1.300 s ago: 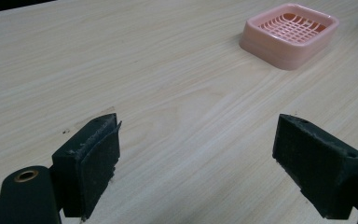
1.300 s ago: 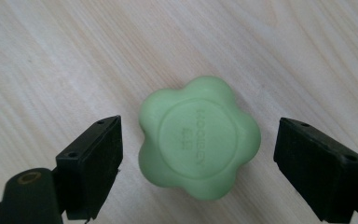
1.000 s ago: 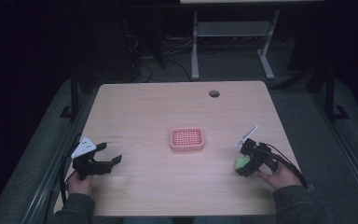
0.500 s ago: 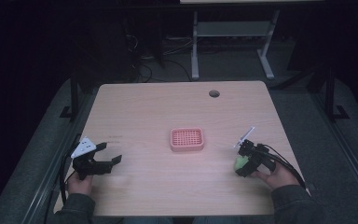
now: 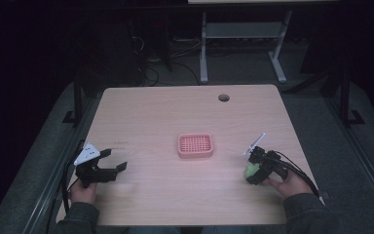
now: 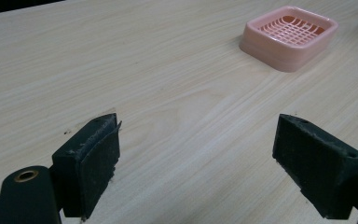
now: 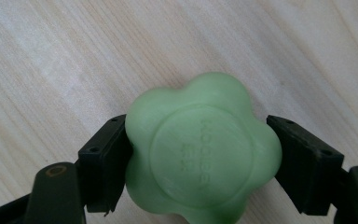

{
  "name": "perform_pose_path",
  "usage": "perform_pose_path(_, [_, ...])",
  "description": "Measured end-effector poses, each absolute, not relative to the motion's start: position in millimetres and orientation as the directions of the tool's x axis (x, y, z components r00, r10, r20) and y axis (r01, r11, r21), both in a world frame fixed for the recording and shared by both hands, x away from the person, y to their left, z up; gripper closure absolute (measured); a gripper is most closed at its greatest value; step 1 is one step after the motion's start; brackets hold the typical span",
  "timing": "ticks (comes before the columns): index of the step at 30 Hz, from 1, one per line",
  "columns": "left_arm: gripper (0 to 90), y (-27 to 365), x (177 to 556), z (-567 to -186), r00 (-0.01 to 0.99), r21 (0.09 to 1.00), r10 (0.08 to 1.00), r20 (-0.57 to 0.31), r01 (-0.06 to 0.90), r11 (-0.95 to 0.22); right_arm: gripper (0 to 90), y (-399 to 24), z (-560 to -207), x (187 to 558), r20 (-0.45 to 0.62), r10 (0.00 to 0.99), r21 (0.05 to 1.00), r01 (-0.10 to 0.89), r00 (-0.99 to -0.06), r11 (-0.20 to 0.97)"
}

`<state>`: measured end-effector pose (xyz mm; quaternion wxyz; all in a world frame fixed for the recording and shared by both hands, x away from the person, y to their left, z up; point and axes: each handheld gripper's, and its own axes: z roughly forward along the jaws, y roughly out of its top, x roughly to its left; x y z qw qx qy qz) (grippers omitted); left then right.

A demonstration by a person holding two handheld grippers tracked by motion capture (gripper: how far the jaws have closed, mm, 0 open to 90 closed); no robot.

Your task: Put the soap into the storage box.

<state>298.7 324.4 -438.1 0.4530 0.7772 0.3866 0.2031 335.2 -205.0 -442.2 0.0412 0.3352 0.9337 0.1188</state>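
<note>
Right gripper view: right hand-held gripper clamped on green flower-shaped soap above desk; keep grip firm, carry toward pink soap dish ahead-left; left hand-held gripper apart, empty.

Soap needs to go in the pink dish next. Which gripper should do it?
Right. The right gripper is already shut on the soap, beside the dish. The left gripper is open and empty.

Pink tray sits between both tongs.
</note>
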Motion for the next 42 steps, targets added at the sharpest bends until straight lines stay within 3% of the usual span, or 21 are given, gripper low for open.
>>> perform_pose_path(10, [14.4,324.6,298.6,-438.0,0.618,0.862,0.785,-0.038,0.418,-0.287,25.7,-205.0,-440.5,333.2,0.005,0.629,0.252,0.610,-0.777,0.751])
perform_pose_path(17, [14.4,325.0,298.8,-437.9,0.621,0.859,0.783,-0.031,0.417,-0.296,25.8,-197.4,-425.2,333.6,0.018,0.614,0.313,0.587,-0.789,0.746])
perform_pose_path(42, [14.4,324.7,299.4,-438.4,0.618,0.863,0.785,-0.046,0.420,-0.280,25.8,-156.5,-405.4,365.8,0.029,0.559,0.354,0.532,-0.828,0.769])
